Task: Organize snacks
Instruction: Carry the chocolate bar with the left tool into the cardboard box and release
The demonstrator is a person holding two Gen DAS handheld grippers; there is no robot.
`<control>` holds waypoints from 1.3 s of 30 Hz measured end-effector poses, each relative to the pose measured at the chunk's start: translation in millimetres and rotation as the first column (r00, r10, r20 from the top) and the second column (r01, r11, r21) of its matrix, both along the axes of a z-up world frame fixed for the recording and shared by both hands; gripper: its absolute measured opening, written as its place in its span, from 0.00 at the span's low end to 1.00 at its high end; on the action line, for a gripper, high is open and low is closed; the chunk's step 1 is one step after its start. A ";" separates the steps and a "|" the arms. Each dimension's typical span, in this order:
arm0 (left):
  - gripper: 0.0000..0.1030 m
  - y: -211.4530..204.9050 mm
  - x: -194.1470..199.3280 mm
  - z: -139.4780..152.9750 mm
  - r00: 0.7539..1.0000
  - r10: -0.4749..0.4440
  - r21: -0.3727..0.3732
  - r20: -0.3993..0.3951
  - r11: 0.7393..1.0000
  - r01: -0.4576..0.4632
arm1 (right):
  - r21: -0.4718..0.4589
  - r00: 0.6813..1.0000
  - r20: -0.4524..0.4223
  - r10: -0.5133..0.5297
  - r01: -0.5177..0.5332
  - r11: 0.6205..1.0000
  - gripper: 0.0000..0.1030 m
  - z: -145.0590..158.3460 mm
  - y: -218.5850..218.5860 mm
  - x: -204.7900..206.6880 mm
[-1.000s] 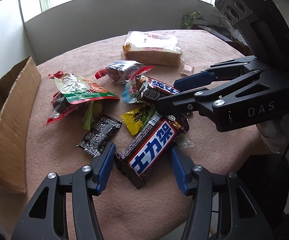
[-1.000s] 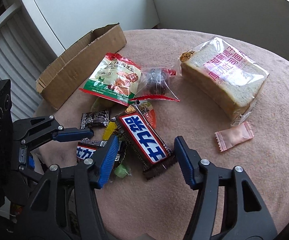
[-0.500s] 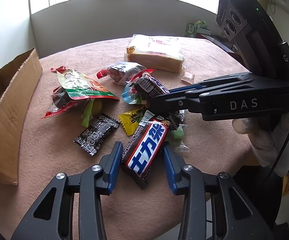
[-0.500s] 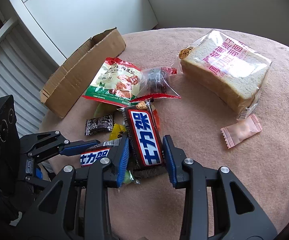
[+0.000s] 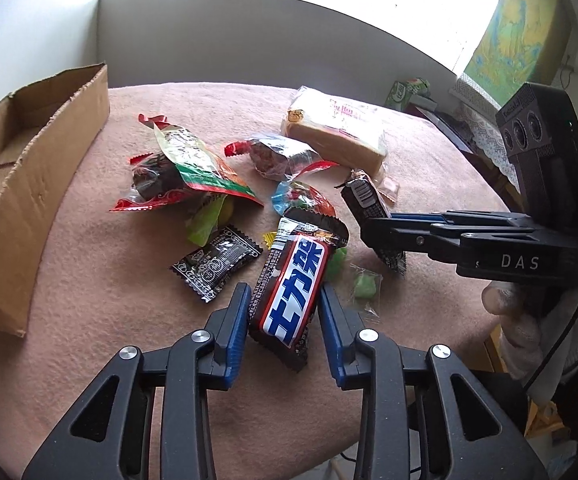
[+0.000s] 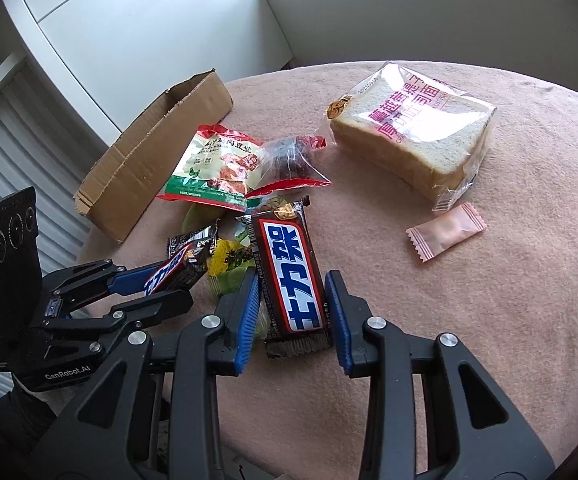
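Both sets of jaws have come in closer since a second ago, and each one now has a candy bar between its blue pads. On the table (image 5: 109, 300), covered in a pink cloth, the cardboard box (image 5: 29, 184) sits open at the far left edge. I think the snacks are meant to go in there. The bag of bread (image 6: 413, 136) is the biggest snack. It looks soft and light, so a hard squeeze could squash it, and holding it gently by the sides seems best. The green and red bag (image 6: 217, 168) looks thin and crinkly and may slip, so its flat sealed edge is a good spot to hold. The left gripper (image 5: 284, 300) is closing on the first candy bar (image 5: 295, 296). Its jaws pinch the long sides near one end, and the far end tips up off the table. The right gripper (image 6: 291, 292) pinches the second candy bar (image 6: 289, 272) the same way. The bars look firm and light but have shiny, slippery wrappers, so a grip across the middle would be safer. Each wrapper is dark brown with big white letters on a blue and red stripe. The pink sweet (image 6: 445, 232) is tiny and flat, so it looks hard to pick up.
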State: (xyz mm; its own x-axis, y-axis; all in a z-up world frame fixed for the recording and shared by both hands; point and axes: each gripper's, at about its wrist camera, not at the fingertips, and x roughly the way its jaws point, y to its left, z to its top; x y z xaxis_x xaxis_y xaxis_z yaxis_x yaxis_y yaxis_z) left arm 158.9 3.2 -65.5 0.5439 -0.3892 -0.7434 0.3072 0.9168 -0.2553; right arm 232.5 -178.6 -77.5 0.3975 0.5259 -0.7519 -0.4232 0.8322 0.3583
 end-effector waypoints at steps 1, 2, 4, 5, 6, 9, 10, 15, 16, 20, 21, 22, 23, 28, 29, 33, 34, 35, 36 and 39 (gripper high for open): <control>0.32 4.6 -2.6 4.6 1.000 0.006 -0.004 0.014 1.000 -0.006 | 0.005 1.000 0.002 -0.007 0.007 1.000 0.33 0.9 -0.8 -0.2; 0.32 9.4 -5.0 9.1 0.999 0.020 -0.003 0.031 1.000 -0.020 | 0.009 1.000 0.004 -0.014 0.014 1.000 0.33 2.1 -1.3 -0.6; 0.31 20.6 -10.5 18.1 0.997 0.050 -0.012 0.053 0.999 -0.049 | 0.015 1.000 0.011 -0.022 0.022 1.000 0.33 6.6 -0.5 -1.4; 0.31 25.1 -12.0 22.0 0.996 0.058 -0.023 0.064 0.998 -0.057 | 0.016 1.000 0.018 -0.025 0.025 1.000 0.33 9.8 0.1 -2.4; 0.32 28.7 -12.2 25.7 0.995 0.069 -0.029 0.075 0.997 -0.067 | 0.017 0.999 0.026 -0.023 0.023 1.000 0.33 13.7 2.4 -2.9; 0.31 40.0 -18.1 39.4 0.988 0.094 -0.025 0.122 0.995 -0.091 | 0.022 0.998 0.055 -0.006 0.005 1.000 0.33 29.1 13.7 -4.0; 0.31 43.4 -18.5 43.3 0.985 0.104 -0.027 0.138 0.994 -0.102 | 0.023 0.998 0.066 0.001 -0.002 1.000 0.33 34.5 18.6 -3.7; 0.32 66.3 -18.3 69.3 0.955 0.198 -0.034 0.220 0.980 -0.195 | 0.032 0.992 0.115 0.046 -0.050 0.998 0.33 63.7 54.5 4.6; 0.31 73.5 -18.1 73.7 0.947 0.224 -0.036 0.232 0.974 -0.222 | 0.034 0.991 0.123 0.055 -0.060 0.998 0.33 69.1 63.3 7.5; 0.31 99.9 -14.4 80.2 0.903 0.323 -0.016 0.282 0.943 -0.332 | 0.027 0.984 0.150 0.100 -0.105 0.994 0.33 85.0 103.8 19.6; 0.31 107.7 -13.2 79.1 0.897 0.341 -0.021 0.280 0.937 -0.350 | 0.027 0.982 0.150 0.111 -0.116 0.993 0.33 87.3 114.6 23.6; 0.31 118.1 -15.6 76.5 0.890 0.361 -0.021 0.278 0.929 -0.370 | 0.028 0.982 0.149 0.119 -0.125 0.992 0.33 88.7 124.5 26.9; 0.31 124.5 -15.0 74.3 0.883 0.377 -0.013 0.279 0.921 -0.390 | 0.024 0.980 0.150 0.127 -0.132 0.991 0.33 89.8 135.1 30.9; 0.31 146.5 -3.6 63.0 0.866 0.441 -0.011 0.236 0.892 -0.451 | 0.006 0.977 0.152 0.152 -0.155 0.988 0.33 89.1 184.4 48.4; 0.31 150.2 -3.1 61.2 0.862 0.450 -0.007 0.234 0.887 -0.461 | 0.005 0.976 0.151 0.158 -0.160 0.987 0.33 89.5 191.0 50.9; 0.31 163.8 2.2 56.1 0.852 0.478 -0.008 0.214 0.873 -0.488 | -0.021 0.975 0.138 0.175 -0.174 0.985 0.33 82.8 224.8 62.0; 0.31 165.5 3.6 56.3 0.850 0.482 -0.008 0.212 0.871 -0.492 | -0.023 0.976 0.131 0.176 -0.175 0.984 0.33 79.3 229.1 64.3; 0.32 167.6 5.4 56.0 0.849 0.486 -0.009 0.209 0.869 -0.496 | -0.023 0.976 0.125 0.176 -0.175 0.984 0.33 77.2 234.5 66.7; 0.32 169.9 7.0 55.7 0.846 0.492 -0.012 0.206 0.866 -0.500 | -0.023 0.977 0.122 0.177 -0.175 0.984 0.33 76.4 238.5 68.8; 0.32 174.8 10.1 55.1 0.837 0.508 -0.014 0.204 0.856 -0.517 | -0.028 0.975 0.124 0.184 -0.182 0.983 0.33 75.7 249.6 72.9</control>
